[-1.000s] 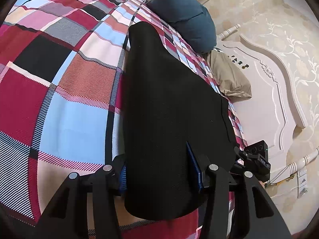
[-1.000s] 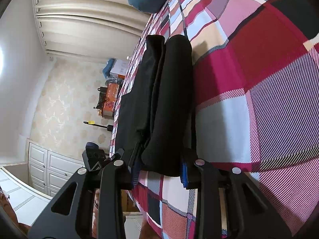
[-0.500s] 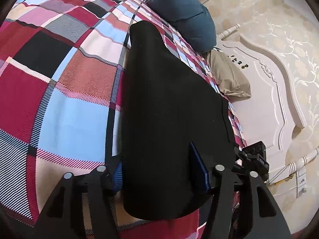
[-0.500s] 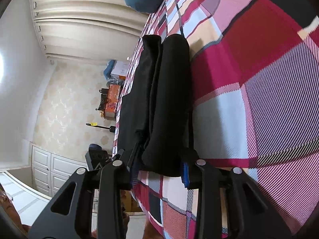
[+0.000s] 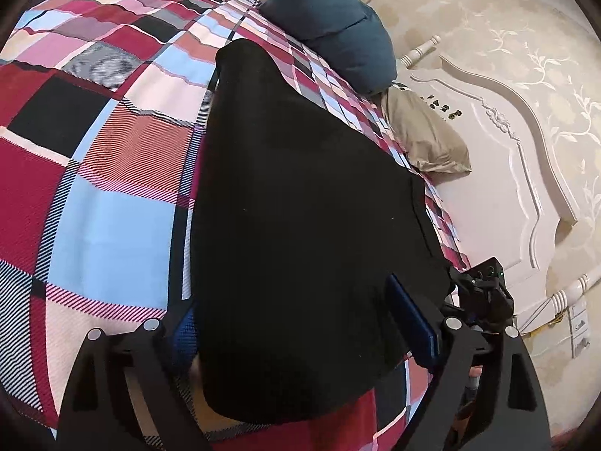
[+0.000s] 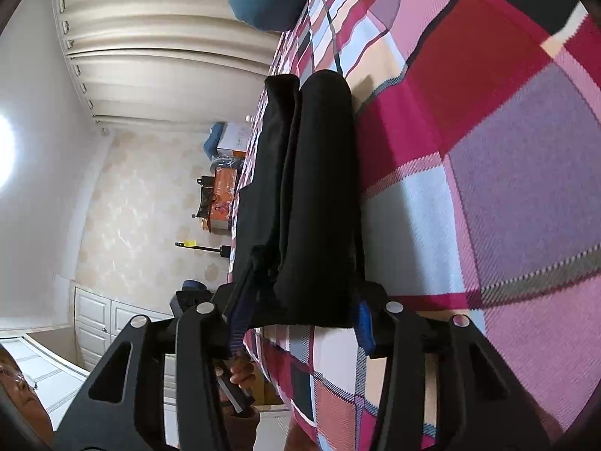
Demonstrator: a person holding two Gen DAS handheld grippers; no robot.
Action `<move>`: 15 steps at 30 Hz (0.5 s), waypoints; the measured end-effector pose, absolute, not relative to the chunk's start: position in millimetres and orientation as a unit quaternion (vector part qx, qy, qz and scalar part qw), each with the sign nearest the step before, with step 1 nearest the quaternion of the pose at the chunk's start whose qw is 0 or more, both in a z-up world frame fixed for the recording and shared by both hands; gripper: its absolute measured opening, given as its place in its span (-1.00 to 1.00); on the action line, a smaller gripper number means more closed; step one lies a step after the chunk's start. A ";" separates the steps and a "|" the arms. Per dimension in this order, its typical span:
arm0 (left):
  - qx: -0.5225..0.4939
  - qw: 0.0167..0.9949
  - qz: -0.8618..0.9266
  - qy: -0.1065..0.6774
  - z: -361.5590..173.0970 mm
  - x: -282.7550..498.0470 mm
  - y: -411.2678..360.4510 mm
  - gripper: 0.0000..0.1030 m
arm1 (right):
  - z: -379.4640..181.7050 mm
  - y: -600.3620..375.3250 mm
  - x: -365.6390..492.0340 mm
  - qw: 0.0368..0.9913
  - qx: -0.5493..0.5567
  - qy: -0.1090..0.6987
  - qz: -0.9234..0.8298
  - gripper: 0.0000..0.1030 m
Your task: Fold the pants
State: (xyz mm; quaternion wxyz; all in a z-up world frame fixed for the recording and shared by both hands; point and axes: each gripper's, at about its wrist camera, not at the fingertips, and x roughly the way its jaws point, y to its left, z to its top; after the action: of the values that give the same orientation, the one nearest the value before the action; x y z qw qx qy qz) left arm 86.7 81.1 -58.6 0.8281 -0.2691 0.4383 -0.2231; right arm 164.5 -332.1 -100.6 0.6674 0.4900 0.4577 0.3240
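Lying folded on one plaid bed [image 5: 112, 203], one pair of black pants [image 5: 300, 225] sat between two opening tools, left tool [image 5: 300, 342] wide, right tool [image 6: 300, 323] narrower, neither gripping.

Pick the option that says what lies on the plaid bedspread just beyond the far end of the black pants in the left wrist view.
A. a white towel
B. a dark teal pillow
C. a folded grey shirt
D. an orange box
B: past the far end of the black pants, a dark teal pillow rests on the plaid bedspread near the headboard.
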 end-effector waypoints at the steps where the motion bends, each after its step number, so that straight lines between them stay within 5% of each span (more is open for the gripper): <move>1: -0.267 0.829 -0.220 0.439 -58.4 86.7 80.5 0.70 | -100.8 -334.2 163.2 0.666 0.493 0.456 0.324 -0.10; 15: -0.194 0.875 -0.093 0.433 -38.7 58.6 57.1 0.70 | -82.4 -347.6 122.8 0.732 0.439 0.458 0.249 0.15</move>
State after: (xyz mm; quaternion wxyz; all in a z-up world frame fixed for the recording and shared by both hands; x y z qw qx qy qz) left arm 58.6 57.1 -38.7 0.8752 -0.1944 0.4331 -0.0932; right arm 122.8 -347.6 -82.4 0.7316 0.4391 0.4585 0.2486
